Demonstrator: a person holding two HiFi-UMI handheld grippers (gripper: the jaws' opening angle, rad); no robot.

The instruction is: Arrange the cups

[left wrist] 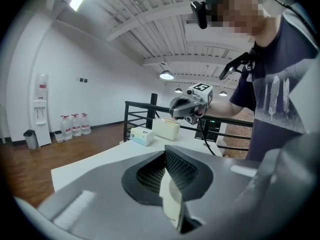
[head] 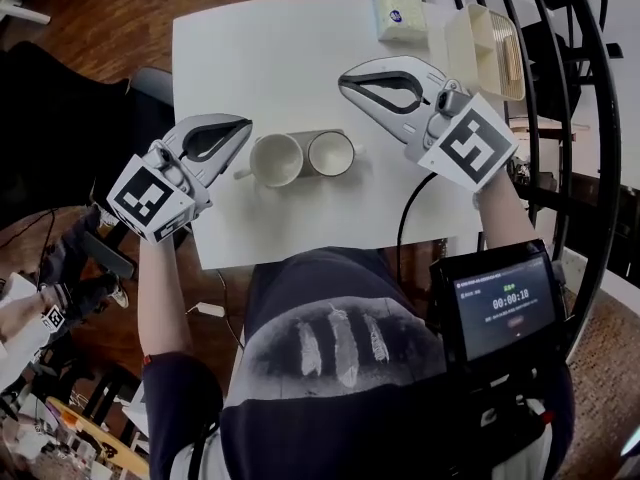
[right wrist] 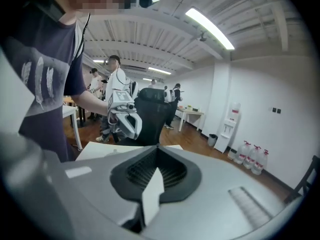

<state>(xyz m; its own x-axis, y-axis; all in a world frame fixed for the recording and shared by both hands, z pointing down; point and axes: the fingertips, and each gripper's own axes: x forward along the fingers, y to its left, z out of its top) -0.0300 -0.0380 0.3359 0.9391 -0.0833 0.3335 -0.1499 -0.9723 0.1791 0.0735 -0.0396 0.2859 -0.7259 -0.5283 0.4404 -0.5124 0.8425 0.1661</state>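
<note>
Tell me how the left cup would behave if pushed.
The left cup looks like glazed ceramic: probably rigid, smooth and breakable. Upright and squat, it would likely slide rather than tip under a low push. Pushed sideways toward the right cup, which stands close beside it, the two would probably knock together.

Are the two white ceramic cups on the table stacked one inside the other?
No, the left white ceramic cup and the right white ceramic cup stand side by side on the white table.
</note>
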